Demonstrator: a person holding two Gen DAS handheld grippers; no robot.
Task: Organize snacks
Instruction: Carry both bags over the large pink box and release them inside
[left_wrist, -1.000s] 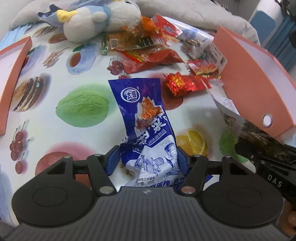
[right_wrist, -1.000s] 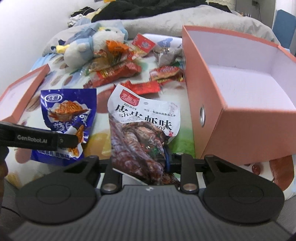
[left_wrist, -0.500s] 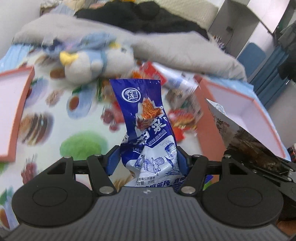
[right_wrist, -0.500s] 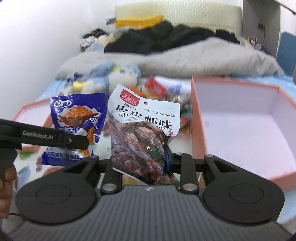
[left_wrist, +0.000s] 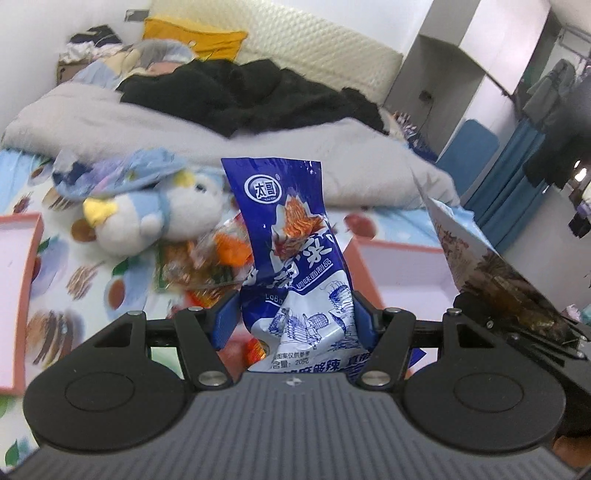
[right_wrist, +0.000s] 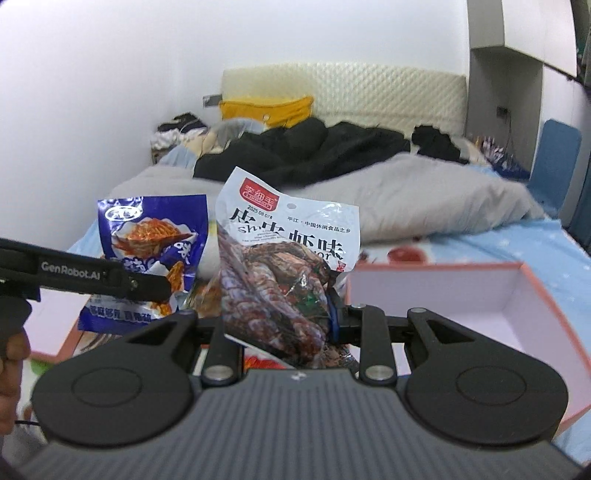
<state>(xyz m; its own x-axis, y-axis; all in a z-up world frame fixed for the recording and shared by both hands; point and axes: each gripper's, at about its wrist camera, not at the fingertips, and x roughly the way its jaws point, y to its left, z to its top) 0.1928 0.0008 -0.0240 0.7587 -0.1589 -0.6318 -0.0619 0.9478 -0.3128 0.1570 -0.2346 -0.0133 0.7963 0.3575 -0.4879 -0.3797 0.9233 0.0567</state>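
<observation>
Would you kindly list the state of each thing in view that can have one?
Left gripper: shut on the blue packet.
Blue packet: held upright, off the bed, sealed.
Right gripper: shut on the white packet.
White packet: held upright, off the bed, sealed.
Pink box: open, nothing visible inside.
Plush toy: lying on its side.
Loose snacks: piled on the bed, not yet sorted.

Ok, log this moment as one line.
left gripper: shut on blue packet | right gripper: shut on white packet | both held above pink box
</observation>
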